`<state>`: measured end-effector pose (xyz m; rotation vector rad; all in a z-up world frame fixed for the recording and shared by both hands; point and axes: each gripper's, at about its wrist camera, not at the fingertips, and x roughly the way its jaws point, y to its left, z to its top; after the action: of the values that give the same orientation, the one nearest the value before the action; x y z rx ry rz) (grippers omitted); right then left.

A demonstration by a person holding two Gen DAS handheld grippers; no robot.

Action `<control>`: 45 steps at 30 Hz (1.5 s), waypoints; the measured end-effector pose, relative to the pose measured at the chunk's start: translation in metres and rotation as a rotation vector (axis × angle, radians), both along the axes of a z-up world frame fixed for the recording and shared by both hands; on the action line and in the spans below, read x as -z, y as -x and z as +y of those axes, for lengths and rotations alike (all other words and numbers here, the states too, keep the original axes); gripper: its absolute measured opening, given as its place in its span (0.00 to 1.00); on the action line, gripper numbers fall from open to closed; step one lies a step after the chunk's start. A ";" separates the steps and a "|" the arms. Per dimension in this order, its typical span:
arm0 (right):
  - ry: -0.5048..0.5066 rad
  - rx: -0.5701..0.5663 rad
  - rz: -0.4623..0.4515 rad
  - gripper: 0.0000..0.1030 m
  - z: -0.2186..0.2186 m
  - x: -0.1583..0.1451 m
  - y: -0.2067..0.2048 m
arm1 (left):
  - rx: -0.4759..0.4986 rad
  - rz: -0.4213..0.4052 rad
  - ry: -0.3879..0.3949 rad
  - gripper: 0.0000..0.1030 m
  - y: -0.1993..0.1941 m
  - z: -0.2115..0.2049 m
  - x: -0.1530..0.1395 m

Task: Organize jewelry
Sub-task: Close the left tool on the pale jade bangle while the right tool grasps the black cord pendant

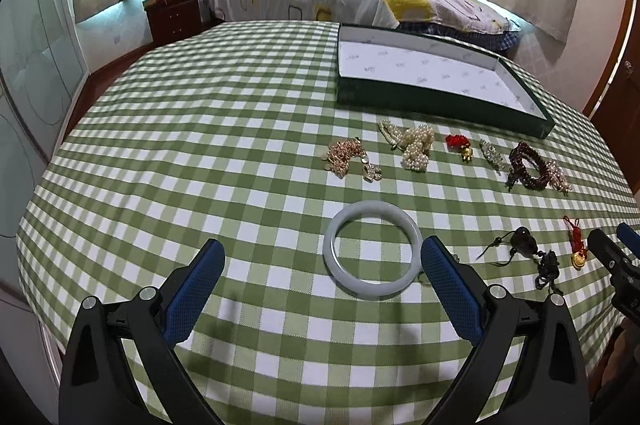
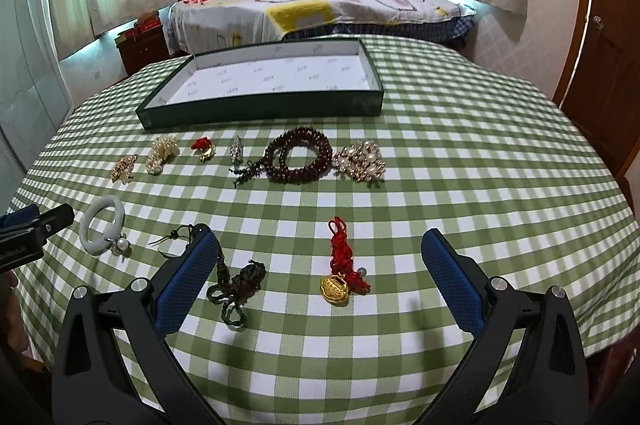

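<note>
While both of my tools hover over the green-checked tabletop (image 1: 200,153), the left hand-held gripper (image 1: 322,257) is spread wide, with the pale jade bangle (image 1: 373,251) at its one o'clock, holding nothing. My right hand-held gripper (image 2: 320,249) gapes wide too, with the red-knotted gold lock charm (image 2: 342,273) between its fingers. At twelve o'clock lies the shallow green tray (image 2: 260,107), behind a row of beads.
</note>
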<state>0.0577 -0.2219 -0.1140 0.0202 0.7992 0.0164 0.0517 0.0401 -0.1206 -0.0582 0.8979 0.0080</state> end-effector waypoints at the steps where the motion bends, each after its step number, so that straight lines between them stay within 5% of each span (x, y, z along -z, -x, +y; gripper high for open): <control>1: -0.002 -0.003 0.004 0.95 0.001 0.002 -0.001 | 0.005 0.001 0.000 0.92 -0.002 -0.001 0.001; 5: -0.012 -0.022 0.031 0.81 0.002 0.009 -0.008 | 0.036 -0.005 -0.014 0.92 -0.011 -0.009 0.002; 20: -0.055 -0.017 0.057 0.81 -0.003 0.016 -0.017 | 0.070 0.109 -0.015 0.92 -0.040 -0.021 0.035; 30: -0.054 -0.019 0.058 0.81 -0.002 0.017 -0.017 | 0.060 0.102 -0.046 0.92 -0.035 -0.015 0.039; 32: -0.051 -0.020 0.056 0.81 -0.002 0.017 -0.017 | 0.057 0.092 -0.048 0.87 -0.032 -0.014 0.038; 34: -0.054 -0.023 0.053 0.81 -0.001 0.016 -0.016 | 0.074 0.068 -0.056 0.66 -0.029 -0.015 0.033; 45: -0.064 -0.109 0.049 0.70 0.021 0.010 -0.017 | 0.066 0.076 -0.050 0.66 -0.021 -0.006 0.029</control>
<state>0.0746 -0.2006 -0.1241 0.0375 0.8482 0.1451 0.0728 0.0345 -0.1498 0.0181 0.9749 -0.0291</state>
